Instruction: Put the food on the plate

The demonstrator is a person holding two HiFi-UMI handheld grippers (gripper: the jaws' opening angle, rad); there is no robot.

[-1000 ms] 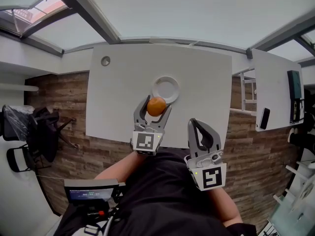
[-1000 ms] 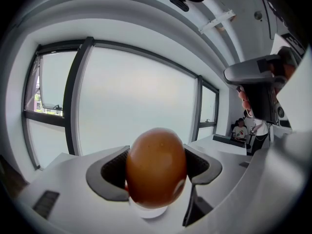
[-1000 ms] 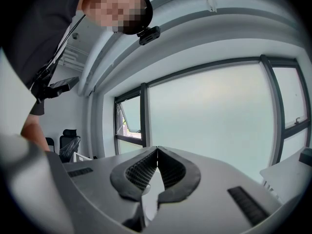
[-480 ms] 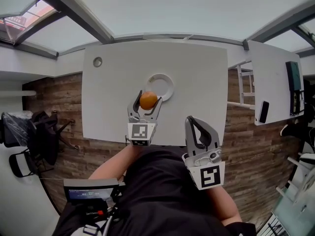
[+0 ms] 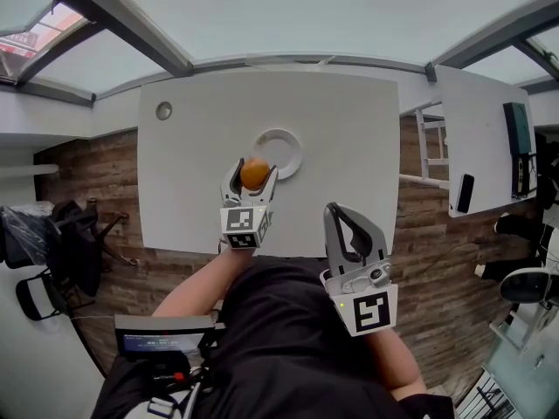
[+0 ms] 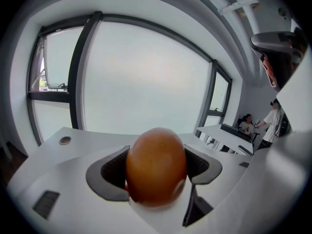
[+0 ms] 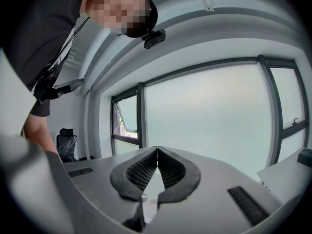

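A round orange food is pinched between the jaws of the left gripper. It is held just by the near rim of the white plate, at the middle of the bench. The right gripper is pressed together on nothing at the near edge.

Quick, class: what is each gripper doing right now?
Left gripper: shut on the round orange food.
Right gripper: shut, holding nothing.

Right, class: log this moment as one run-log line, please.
left gripper: shut on orange food | right gripper: shut, empty | plate: bare, on white table | stage: food by plate's near edge, not yet released
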